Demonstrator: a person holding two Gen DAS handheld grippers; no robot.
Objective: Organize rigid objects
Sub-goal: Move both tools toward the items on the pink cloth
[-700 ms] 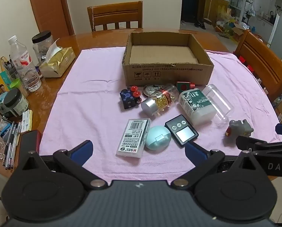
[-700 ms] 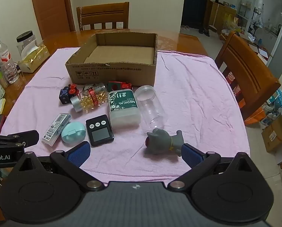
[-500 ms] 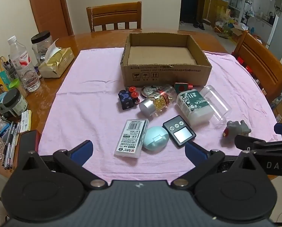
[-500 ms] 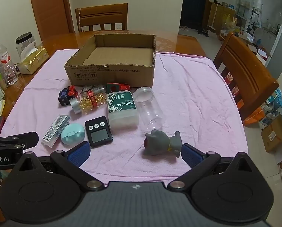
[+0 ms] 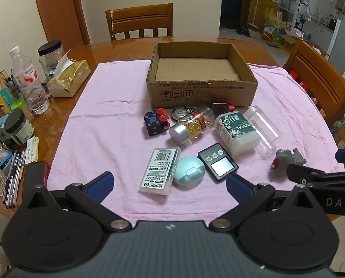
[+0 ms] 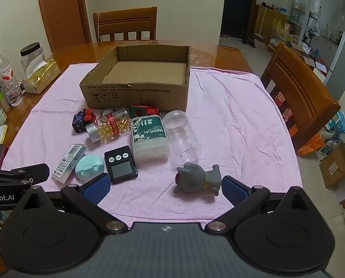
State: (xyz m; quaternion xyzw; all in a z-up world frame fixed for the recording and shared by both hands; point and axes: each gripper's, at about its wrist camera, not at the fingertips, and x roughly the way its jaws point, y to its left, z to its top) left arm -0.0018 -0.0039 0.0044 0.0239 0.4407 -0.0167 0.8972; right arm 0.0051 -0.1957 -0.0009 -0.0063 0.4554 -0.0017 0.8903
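Right wrist: pink cloth (image 6: 230, 125) bare beside cardboard box (image 6: 137, 92).

Two wrist cams, near table edge, angled down; left one further left; shared: cardboard box (image 5: 201, 78), pink cloth (image 6: 230, 120).

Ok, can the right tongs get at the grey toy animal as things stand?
Probably yes. The right tongs stand open, and the grey toy animal lies just ahead between the fingers on the pink cloth, nothing covering it.
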